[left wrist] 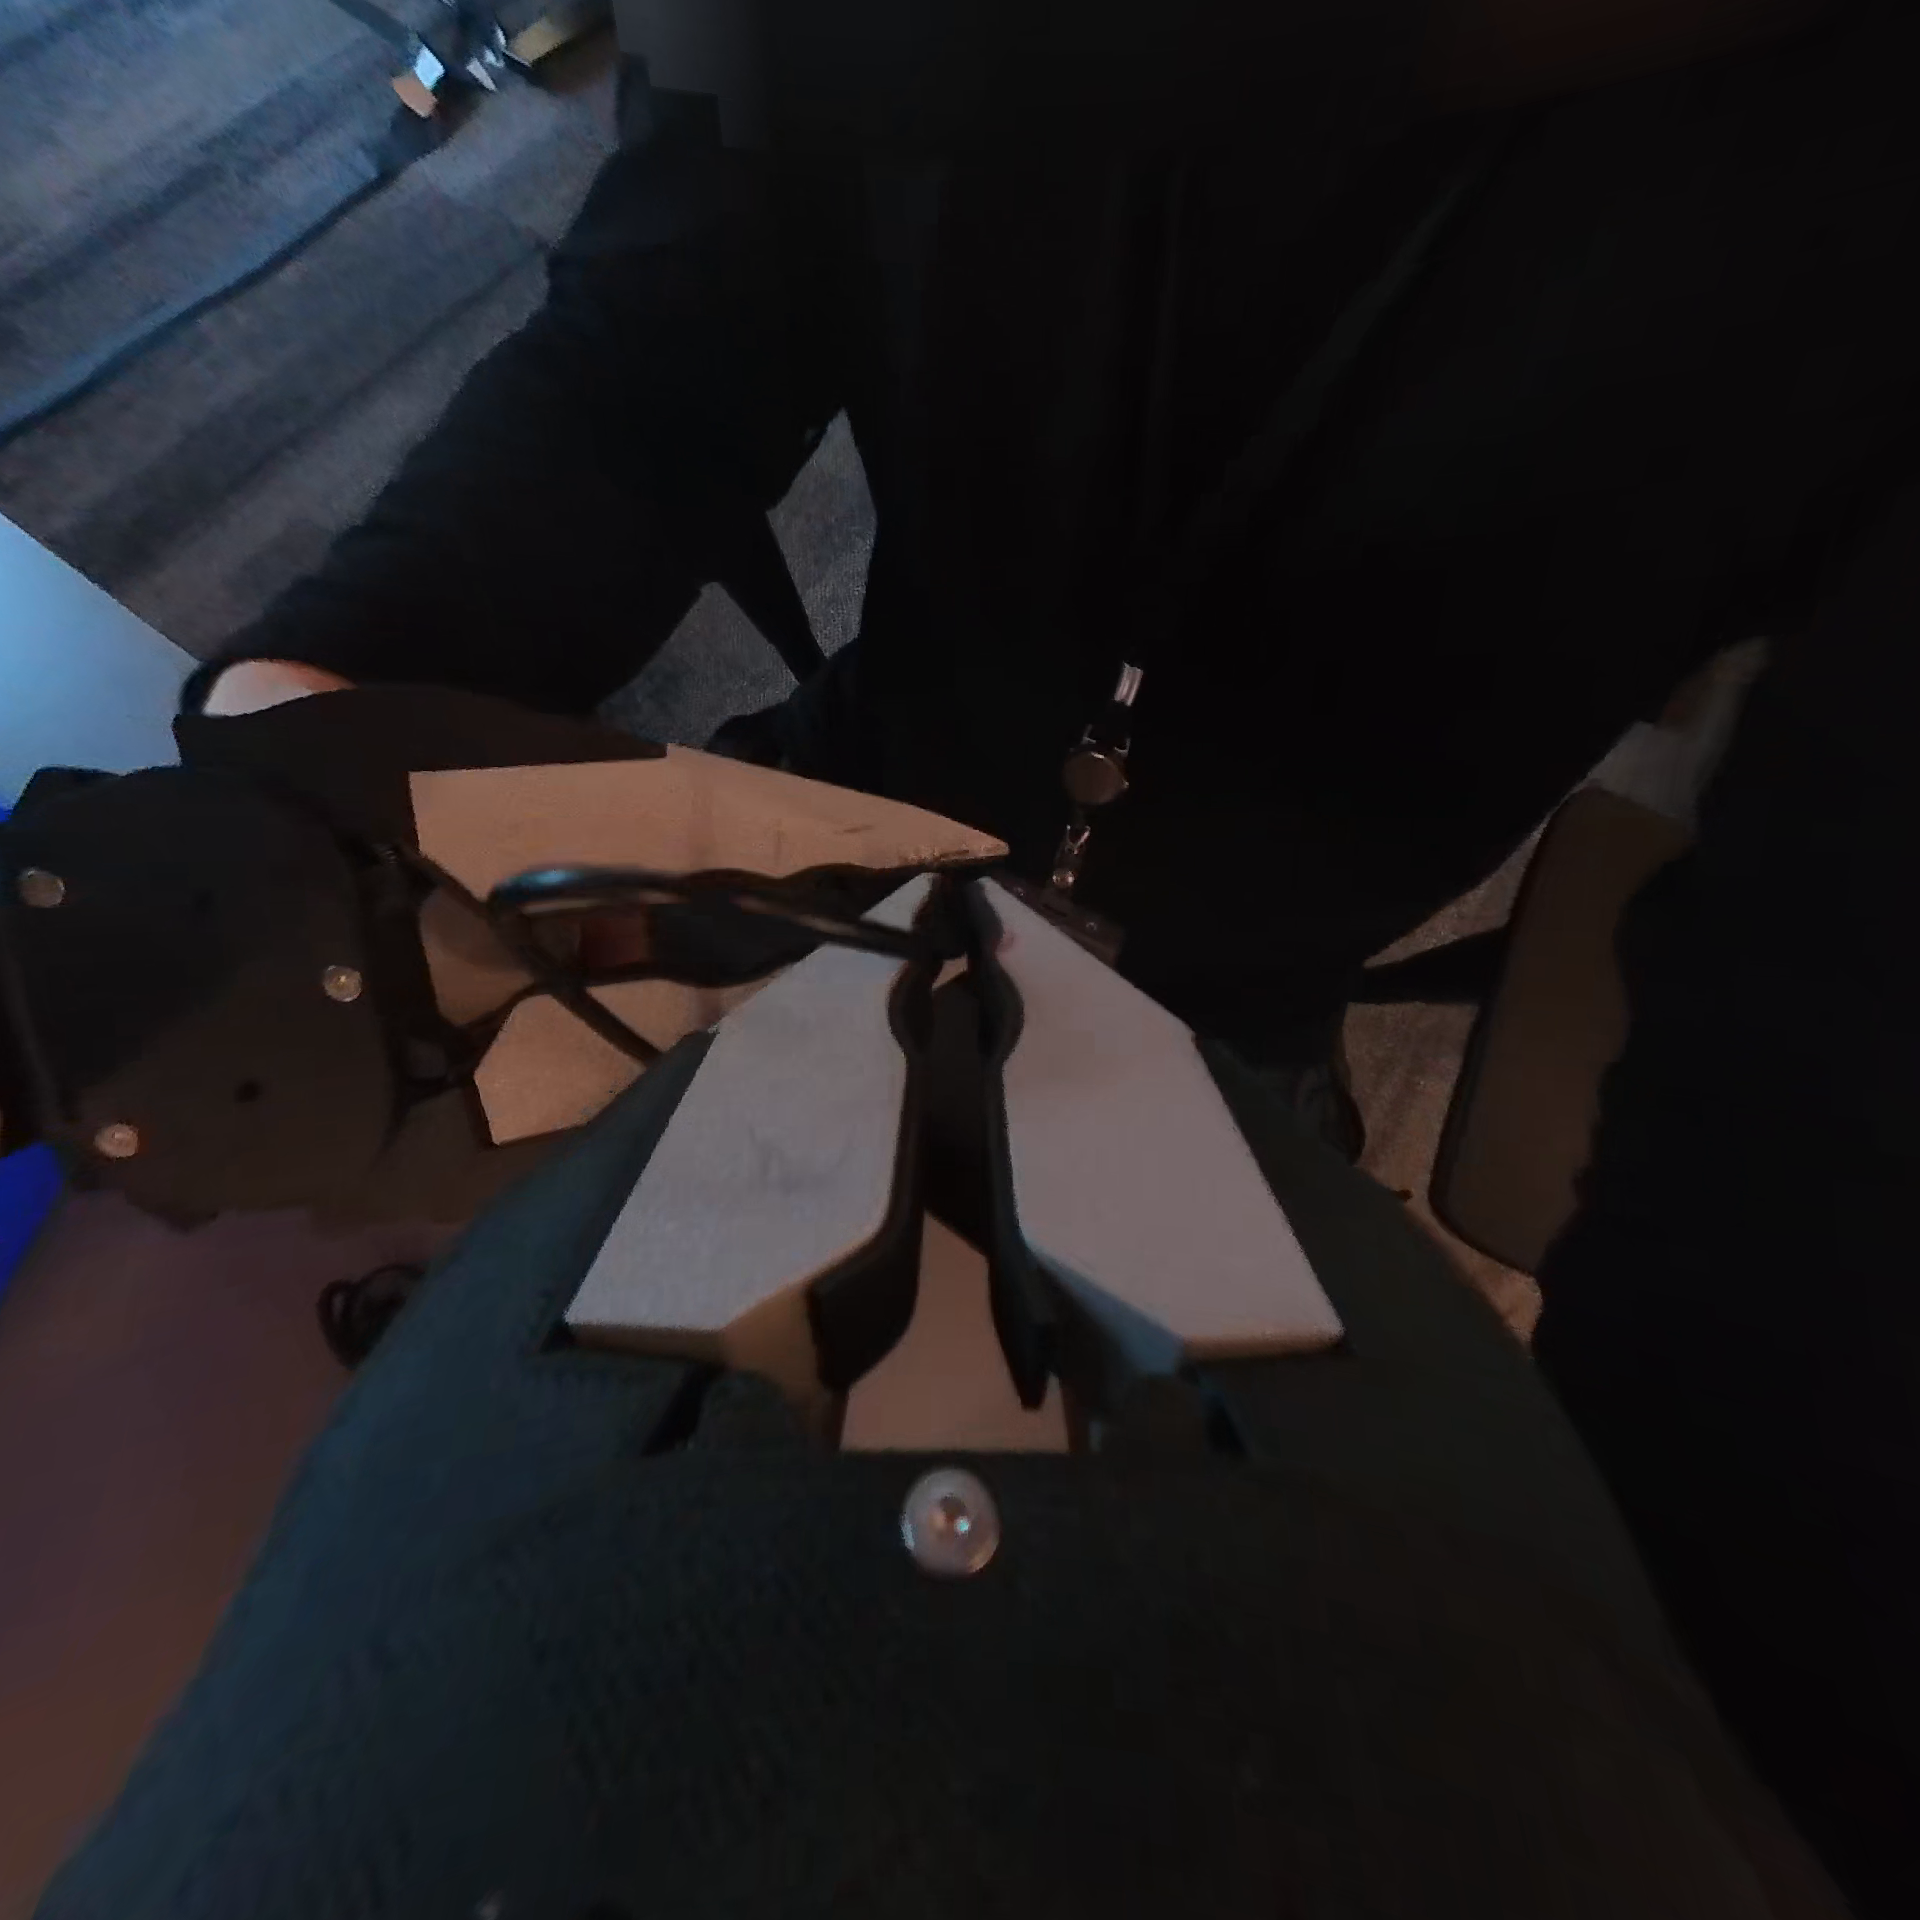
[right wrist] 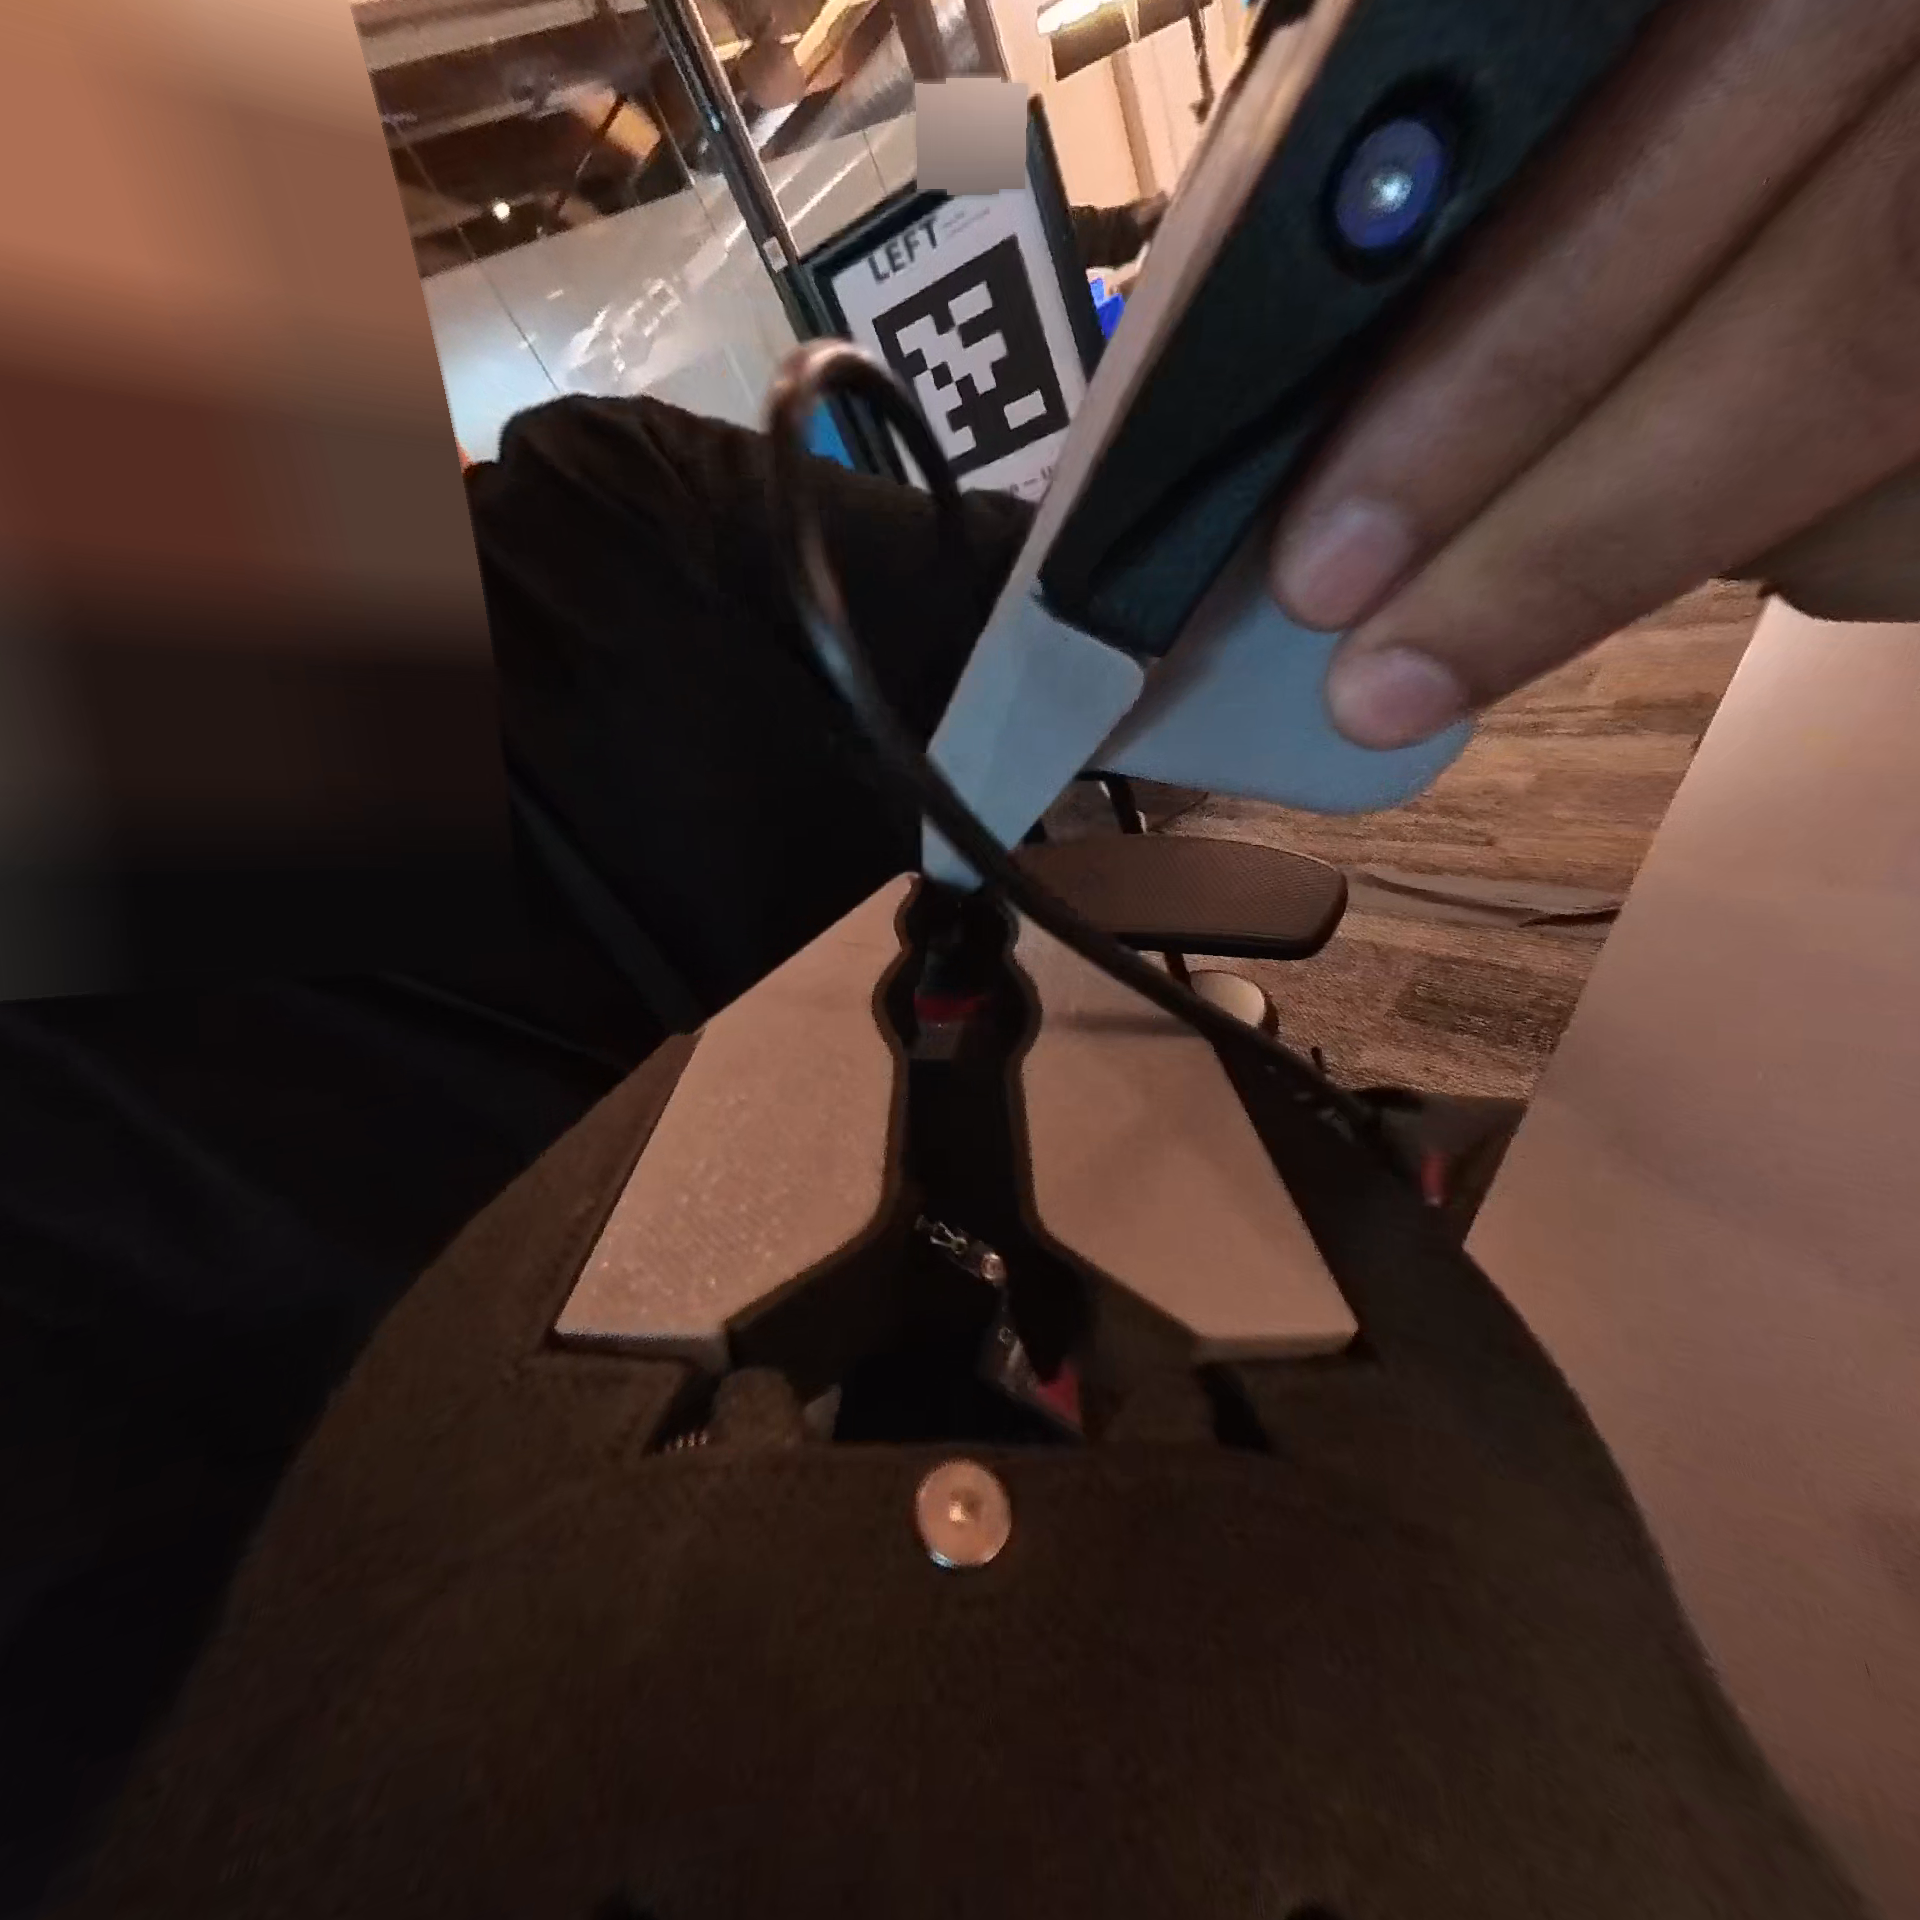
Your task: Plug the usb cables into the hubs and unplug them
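Both claws are meeting tip to tip in the air: the left claw (left wrist: 951,914) and right claw (right wrist: 961,920) are each pinching a black USB cable (right wrist: 831,582), seemingly mid-handover. No hub is showing; next needs finding one.

Looks like an office or a lab floor set up for recording work, seen dim and blurred. Grey carpet (left wrist: 208,312) runs across the floor, in striped tones in the left wrist view, and shows again in the right wrist view. Glass partitions (right wrist: 582,239) stand at the back there, with desks or benches behind them, too blurred to tell apart. A black chair armrest (right wrist: 1195,894) sits near the pale worktop (right wrist: 1714,1247). A printed marker card (right wrist: 966,353), black squares on white, is propped upright farther back. A lanyard clip and badge reel (left wrist: 1091,769) hang on the person's dark clothing.
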{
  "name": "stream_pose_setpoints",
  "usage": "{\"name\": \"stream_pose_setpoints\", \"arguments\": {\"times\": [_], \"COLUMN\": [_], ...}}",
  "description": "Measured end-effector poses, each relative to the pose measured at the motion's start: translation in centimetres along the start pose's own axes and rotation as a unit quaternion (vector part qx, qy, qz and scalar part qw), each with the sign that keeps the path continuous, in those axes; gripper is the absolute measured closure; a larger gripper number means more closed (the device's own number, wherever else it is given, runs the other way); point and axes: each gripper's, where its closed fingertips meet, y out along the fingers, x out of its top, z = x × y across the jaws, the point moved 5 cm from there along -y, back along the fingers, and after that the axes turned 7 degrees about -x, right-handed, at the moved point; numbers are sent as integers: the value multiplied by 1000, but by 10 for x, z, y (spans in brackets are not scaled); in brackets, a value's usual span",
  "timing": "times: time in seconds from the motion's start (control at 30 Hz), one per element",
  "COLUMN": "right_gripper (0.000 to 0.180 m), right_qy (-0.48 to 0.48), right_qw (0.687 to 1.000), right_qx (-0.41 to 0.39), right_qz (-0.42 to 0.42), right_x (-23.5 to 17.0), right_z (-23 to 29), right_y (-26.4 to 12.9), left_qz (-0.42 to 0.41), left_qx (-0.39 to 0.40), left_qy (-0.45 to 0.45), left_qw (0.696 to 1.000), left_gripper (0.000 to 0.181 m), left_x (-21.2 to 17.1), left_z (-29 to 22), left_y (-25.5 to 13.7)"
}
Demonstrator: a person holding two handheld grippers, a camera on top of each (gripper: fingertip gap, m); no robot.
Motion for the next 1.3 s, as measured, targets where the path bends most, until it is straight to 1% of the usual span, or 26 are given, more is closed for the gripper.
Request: {"name": "stream_pose_setpoints", "arguments": {"times": [0.1,0.17,0.2,0.27,0.3,0.43,0.5,0.57,0.63,0.7,0.73,0.77,0.8,0.87,0.9,0.93,0.97,1.0,1.03,1.07,1.13,1.17,1.2,1.23,1.27,1.3], "right_gripper": [173,174,174,176,176,177,178,177,177,177,177,177,177,177,177,177,177,177,177,177,177,177,177,177,177,177], "right_qy": [-14,-15,-13,-6,-4,13,26,24,21,23,23,23,22,19,17,16,16,16,17,17,20,21,21,21,19,17], "right_qw": [999,997,994,986,981,958,936,912,901,903,904,905,906,909,909,910,911,912,914,915,917,917,917,917,918,918], "right_qx": [-27,-70,-96,-146,-163,-225,-282,-342,-368,-362,-360,-359,-356,-352,-352,-350,-346,-341,-335,-329,-319,-318,-318,-318,-316,-315], "right_qz": [-13,-28,-42,-82,-101,-177,-209,-225,-229,-229,-230,-229,-227,-221,-221,-222,-224,-226,-229,-232,-238,-240,-240,-240,-240,-241], "right_x": [7,13,17,25,28,38,41,40,40,40,40,40,40,40,40,41,41,42,42,43,44,44,44,45,45,45], "right_z": [0,-5,-9,-18,-21,-31,-40,-48,-50,-49,-48,-47,-46,-43,-43,-42,-40,-39,-38,-36,-34,-34,-33,-31,-30,-29], "right_y": [-8,-18,-25,-44,-53,-85,-102,-116,-122,-123,-123,-123,-122,-122,-123,-124,-124,-124,-125,-125,-127,-128,-129,-130,-130,-132], "left_qz": [-27,-47,-59,-85,-98,-101,-99,-85,-28,56,91,125,172,295,354,400,426,434,432,435,449,458,464,465,464,463], "left_qx": [28,81,113,181,215,316,359,398,427,470,470,462,459,453,453,441,419,402,384,368,358,366,364,358,360,360], "left_qy": [-33,-49,-56,-74,-88,-155,-210,-280,-336,-344,-333,-318,-302,-246,-207,-168,-139,-124,-124,-131,-126,-115,-113,-113,-106,-100], "left_qw": [999,994,990,977,968,931,904,869,839,811,813,819,818,805,792,786,790,797,807,811,808,802,800,801,802,804], "left_gripper": [180,179,174,154,145,111,111,110,102,106,109,110,109,108,112,119,122,121,114,113,114,116,121,136,146,153], "left_x": [1,-3,-5,-8,-9,-29,-47,-72,-102,-125,-131,-134,-138,-150,-155,-159,-162,-163,-166,-170,-182,-189,-198,-204,-208,-210], "left_z": [3,6,7,8,9,10,12,19,28,33,33,31,29,23,21,20,19,20,22,24,33,40,43,45,49,52], "left_y": [-9,-20,-27,-39,-46,-61,-66,-63,-49,-36,-27,-18,-13,-14,-19,-22,-22,-23,-24,-28,-42,-49,-53,-55,-56,-56]}}
